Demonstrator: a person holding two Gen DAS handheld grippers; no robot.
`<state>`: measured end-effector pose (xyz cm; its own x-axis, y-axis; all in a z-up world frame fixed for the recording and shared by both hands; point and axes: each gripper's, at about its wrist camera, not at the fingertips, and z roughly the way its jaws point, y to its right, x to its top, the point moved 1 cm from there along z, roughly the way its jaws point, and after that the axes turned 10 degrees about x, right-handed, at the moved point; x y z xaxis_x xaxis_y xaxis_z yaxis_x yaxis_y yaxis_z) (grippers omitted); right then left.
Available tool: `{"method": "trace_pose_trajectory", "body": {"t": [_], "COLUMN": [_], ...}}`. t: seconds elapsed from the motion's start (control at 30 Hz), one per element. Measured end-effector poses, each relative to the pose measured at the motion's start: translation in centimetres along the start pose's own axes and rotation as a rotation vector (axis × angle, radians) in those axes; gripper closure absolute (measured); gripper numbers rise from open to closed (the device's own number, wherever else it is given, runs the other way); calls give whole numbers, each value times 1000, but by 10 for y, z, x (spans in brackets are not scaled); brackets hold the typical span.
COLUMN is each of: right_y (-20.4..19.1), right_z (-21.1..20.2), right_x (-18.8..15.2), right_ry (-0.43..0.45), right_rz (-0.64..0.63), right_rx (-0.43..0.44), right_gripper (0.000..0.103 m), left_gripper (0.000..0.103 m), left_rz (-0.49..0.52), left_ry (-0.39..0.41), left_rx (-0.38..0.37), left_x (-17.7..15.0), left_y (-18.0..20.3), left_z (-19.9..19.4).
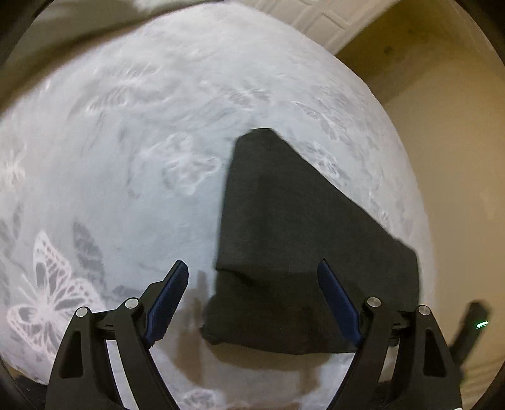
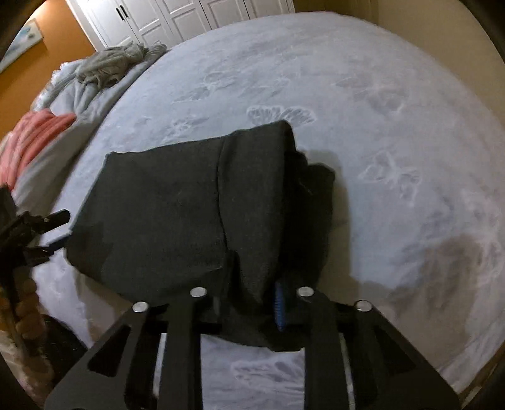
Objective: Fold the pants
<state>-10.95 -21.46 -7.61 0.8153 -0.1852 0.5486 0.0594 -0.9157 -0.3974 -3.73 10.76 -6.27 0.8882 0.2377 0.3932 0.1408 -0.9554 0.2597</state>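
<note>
The dark grey pants (image 1: 284,239) lie folded into a compact stack on the pale butterfly-print bedspread (image 1: 126,157). My left gripper (image 1: 252,268) is open and empty, hovering just above the near left edge of the stack. In the right wrist view the pants (image 2: 176,214) fill the middle. My right gripper (image 2: 252,299) is shut on a near fold of the pants; the cloth hides its fingertips except one blue pad (image 2: 279,310). The left gripper also shows at the left edge of the right wrist view (image 2: 38,227).
A rumpled grey blanket (image 2: 110,66) and a pink cloth (image 2: 31,138) lie at the bed's far left. White closet doors (image 2: 176,19) stand behind the bed. A beige wall (image 1: 442,126) runs along the bed's right side. A dark stain (image 2: 442,268) marks the bedspread.
</note>
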Motion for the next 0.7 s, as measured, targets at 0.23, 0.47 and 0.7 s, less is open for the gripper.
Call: {"method": "trace_pose_trajectory", "body": {"t": [0.23,0.47,0.7], "right_y": [9,-5,6], "right_z": [14,-12,2], "right_x": [-33,-18,-28], "right_ry": [-43,82,63], "right_rz": [-44,5,120], "right_rx": [-103,-122,-68], "right_gripper": [80,49,36], "left_gripper": [21,21,19], "left_rz": [269,344,329], "left_ry": [101,142,147], "left_rx": [219,302,270], "left_x": [-32,-46,-47], "left_y": [55,66,61], "left_z": [8,4,-3]}}
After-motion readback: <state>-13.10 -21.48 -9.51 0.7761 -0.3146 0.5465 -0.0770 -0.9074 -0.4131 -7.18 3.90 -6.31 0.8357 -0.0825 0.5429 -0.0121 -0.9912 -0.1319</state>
